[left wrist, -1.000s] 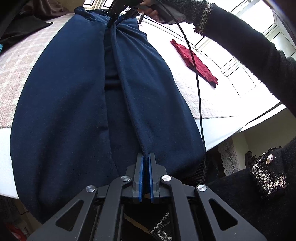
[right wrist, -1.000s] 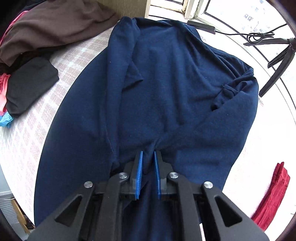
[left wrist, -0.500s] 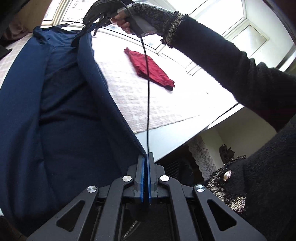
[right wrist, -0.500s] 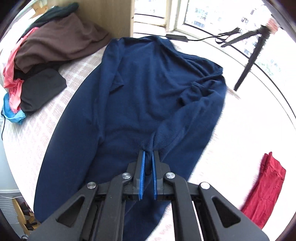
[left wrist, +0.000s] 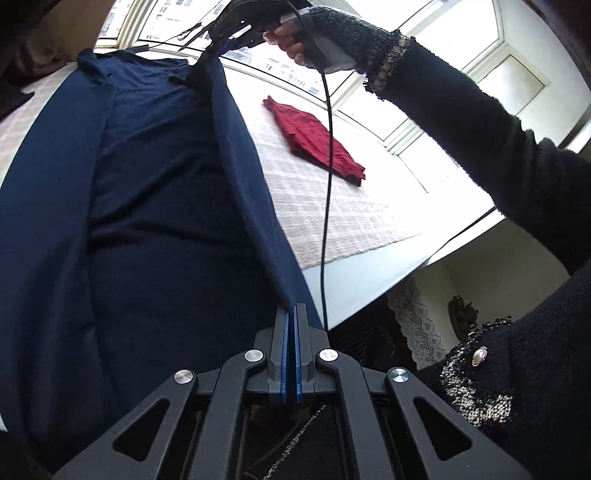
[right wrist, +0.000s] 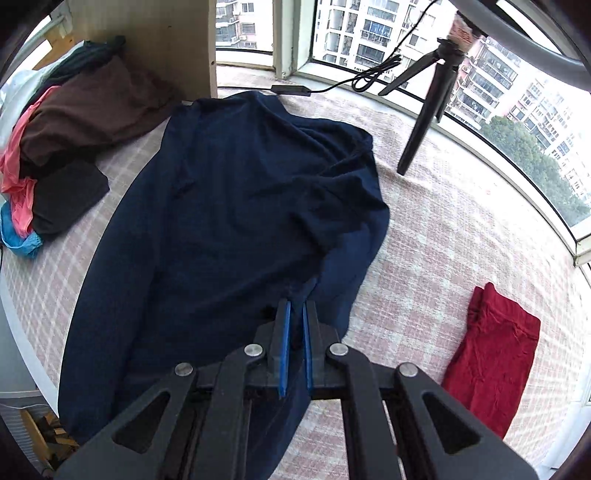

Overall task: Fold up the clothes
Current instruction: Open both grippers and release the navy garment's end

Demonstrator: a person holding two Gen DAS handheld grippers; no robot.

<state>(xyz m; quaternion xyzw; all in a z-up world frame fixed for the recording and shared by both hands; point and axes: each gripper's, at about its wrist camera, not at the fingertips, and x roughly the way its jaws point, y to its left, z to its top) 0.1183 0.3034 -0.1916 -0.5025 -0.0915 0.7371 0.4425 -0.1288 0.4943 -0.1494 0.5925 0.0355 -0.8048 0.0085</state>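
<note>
Since earlier, the navy garment's (right wrist: 229, 221) edge has been lifted rightward. Both the left tool (left wrist: 294, 354) and right tool (right wrist: 294, 350) are clamped on it, its long axis stretched between them

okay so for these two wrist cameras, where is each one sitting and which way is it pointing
Left wrist: on the left tool, low at the near table edge, looking up along the lifted navy shirt toward the window; shows the right tool, hand and sleeve.
Right wrist: on the right tool, raised, looking down across the table at the shirt, a clothes pile and a tripod.
Shared: the shirt, the red cloth and the table.
</note>
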